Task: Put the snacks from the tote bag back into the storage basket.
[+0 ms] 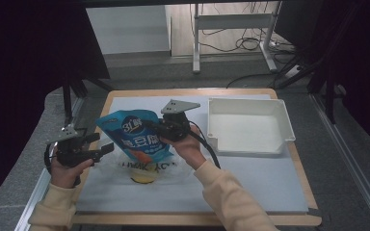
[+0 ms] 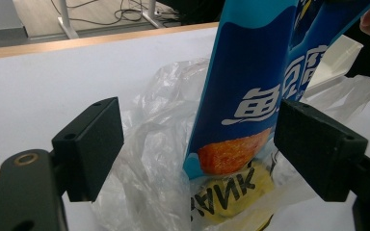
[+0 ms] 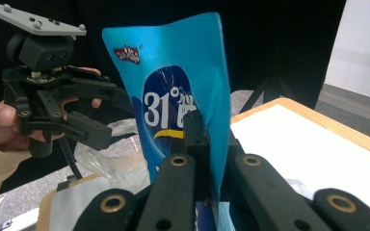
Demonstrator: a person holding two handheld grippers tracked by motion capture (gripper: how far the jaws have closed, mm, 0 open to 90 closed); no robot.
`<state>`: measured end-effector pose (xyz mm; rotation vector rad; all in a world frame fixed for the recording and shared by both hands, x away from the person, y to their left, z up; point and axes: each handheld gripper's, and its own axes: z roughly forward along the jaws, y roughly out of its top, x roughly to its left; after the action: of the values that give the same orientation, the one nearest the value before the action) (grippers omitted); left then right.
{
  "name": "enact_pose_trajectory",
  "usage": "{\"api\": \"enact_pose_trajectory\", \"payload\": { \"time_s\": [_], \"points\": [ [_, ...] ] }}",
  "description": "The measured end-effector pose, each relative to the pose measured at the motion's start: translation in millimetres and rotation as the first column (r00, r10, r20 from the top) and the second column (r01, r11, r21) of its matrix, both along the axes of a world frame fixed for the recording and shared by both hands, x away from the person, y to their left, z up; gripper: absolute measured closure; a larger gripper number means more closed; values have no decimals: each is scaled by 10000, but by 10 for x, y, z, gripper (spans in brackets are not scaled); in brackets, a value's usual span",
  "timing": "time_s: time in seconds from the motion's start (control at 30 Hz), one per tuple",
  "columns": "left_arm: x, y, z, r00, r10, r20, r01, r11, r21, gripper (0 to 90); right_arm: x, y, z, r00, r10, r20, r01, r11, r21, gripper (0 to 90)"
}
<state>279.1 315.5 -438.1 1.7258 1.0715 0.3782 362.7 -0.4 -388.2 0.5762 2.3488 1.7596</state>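
— Black jaws of the right gripper (image 3: 207,159) rise from the bottom of its own view, pinched shut on the edge of the blue snack pouch (image 3: 183,96). Does that hold look firm to you?

— It looks so; the pouch stands upright between them, its long axis nearly vertical, top edge up. From the high view its lower end dips into the mouth of the clear plastic bag (image 1: 144,168) lying on the white mat (image 1: 250,183).

— And the left gripper (image 1: 101,147)?

— Its jaws stand wide apart, holding nothing. In its own view the bag (image 2: 149,144) and the pouch's orange bottom corner (image 2: 231,154) lie straight ahead, between the two pads.

— So which hand is nearer the bag?

— The left one, I judge. It sits just beside the bag's left edge, level with the crumpled film, while the right is busy higher up on the pouch.

— Then the coming move turns on that?

— I think so: the pouch points down into the bag, and the left gripper would have to close on the film to hold the mouth open. The white tray (image 1: 279,115) stays well apart, to the right.
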Motion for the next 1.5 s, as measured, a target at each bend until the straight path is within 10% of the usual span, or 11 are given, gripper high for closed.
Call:
{"api": "enact_pose_trajectory", "payload": {
  "time_s": [1.5],
  "points": [
    [31, 8, -41, 9998, 63, -186, -63, 10000, -20, 181, -70, -417, 897, 9957, -325, 872, 182, 9870, 1595, 887]
  ]
}}
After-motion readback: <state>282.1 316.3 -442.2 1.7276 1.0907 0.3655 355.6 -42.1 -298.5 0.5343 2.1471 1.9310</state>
